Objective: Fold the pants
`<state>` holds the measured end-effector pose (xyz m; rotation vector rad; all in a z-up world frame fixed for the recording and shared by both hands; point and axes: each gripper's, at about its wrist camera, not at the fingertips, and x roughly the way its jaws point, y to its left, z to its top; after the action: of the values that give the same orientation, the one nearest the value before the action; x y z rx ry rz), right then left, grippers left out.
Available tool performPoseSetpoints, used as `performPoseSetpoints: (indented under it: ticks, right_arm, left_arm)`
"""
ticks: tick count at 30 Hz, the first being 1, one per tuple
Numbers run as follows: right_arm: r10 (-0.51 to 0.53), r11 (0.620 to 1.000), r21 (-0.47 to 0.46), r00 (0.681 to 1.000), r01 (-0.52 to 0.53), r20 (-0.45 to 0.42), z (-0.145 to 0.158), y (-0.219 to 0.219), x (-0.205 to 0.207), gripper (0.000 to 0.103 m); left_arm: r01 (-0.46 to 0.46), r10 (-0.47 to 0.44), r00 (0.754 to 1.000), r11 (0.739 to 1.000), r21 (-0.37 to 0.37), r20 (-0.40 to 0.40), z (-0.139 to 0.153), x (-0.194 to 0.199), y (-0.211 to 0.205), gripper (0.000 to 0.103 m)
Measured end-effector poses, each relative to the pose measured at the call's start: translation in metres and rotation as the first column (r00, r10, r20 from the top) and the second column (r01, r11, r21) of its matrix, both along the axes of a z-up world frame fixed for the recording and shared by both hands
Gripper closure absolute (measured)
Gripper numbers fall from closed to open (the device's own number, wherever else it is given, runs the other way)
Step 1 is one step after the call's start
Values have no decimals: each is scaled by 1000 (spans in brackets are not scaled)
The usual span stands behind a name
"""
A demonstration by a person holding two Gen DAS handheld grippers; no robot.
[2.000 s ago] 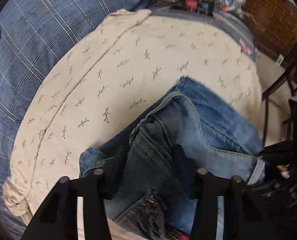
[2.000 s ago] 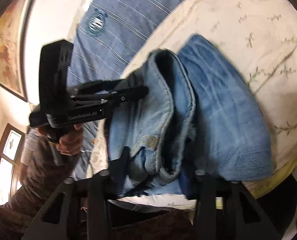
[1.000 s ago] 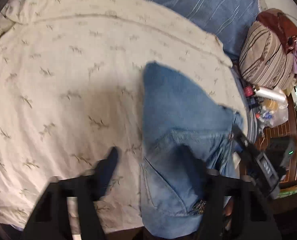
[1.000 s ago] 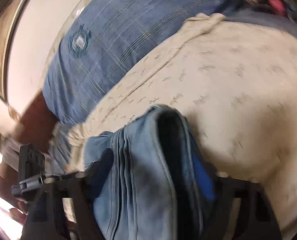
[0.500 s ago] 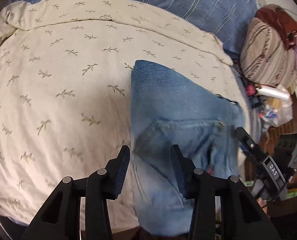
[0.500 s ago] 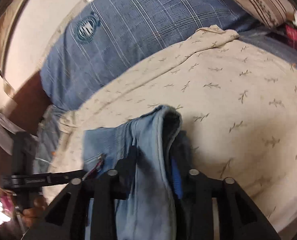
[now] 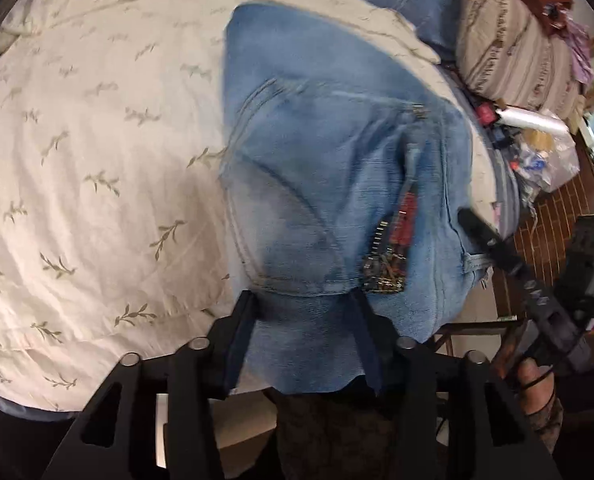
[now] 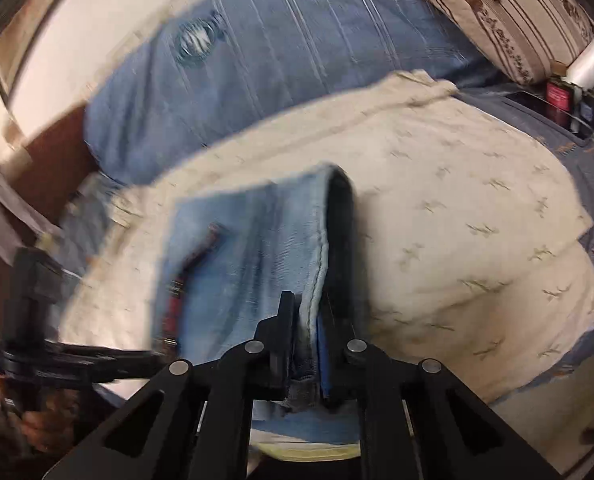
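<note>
Right tool (image 8: 303,332) pinches the jeans (image 8: 253,248) edge; left tool (image 7: 305,320), jaws just widening, loosely straddles them.

The jeans (image 7: 329,168), light blue denim, lie folded in a thick bundle on the bed, the pocket side up, one edge hanging off at 6 o'clock.

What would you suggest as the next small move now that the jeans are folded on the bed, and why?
Probably let the right tool release. It is clamped on the folded edge of the jeans, which already lie as a compact bundle on the cream bedspread. The left tool has just been opening and straddles the near hem without pinching it, so a last hold seems all that remains.
</note>
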<state>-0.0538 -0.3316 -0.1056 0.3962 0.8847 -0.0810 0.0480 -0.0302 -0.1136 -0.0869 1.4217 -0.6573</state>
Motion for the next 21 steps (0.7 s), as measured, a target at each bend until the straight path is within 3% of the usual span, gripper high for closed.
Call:
performPoseSetpoints:
  ticks: [2,5,7,9,10,12,16,19,21]
  right_arm:
    - [-5,1000,16,996,6,-86,-28,-2,5,94]
    - [-27,997,77,999,31,-46,-21,-7,0,89]
    - [-59,990,128,998,60,-8,-8,-17,-3,76]
    - [-104,977,189,994,94,42,2,-32,-7,50]
    - [-128,967,231,989,108,74,7,-39,-8,47]
    - [-130,958,267,987,102,90,7,-46,-4,45]
    - [-74,971,231,997,63,38,1,-41,30,44]
    - [-47,969,243,999,43,12,-8,-39,49,44]
    - [-25,972,235,1000,25,-1,-15,-36,58,37]
  left_arm:
    - [-15,14,999,1000,-23,-36,-4,1,5,46]
    - [-8,7,1000,999,-49,-21,6,3,13,54]
    - [-16,16,1000,997,-77,4,19,9,25,55]
    - [-74,78,996,990,-119,33,33,19,41,54]
    - [-104,110,993,986,-127,43,36,24,48,51]
    - [-149,155,987,982,-120,47,39,36,58,50]
    - [-217,214,976,971,-105,-37,28,54,63,50]
    - [-228,221,972,968,-108,-78,22,58,54,50]
    - [-218,211,975,970,-109,-73,18,64,39,49]
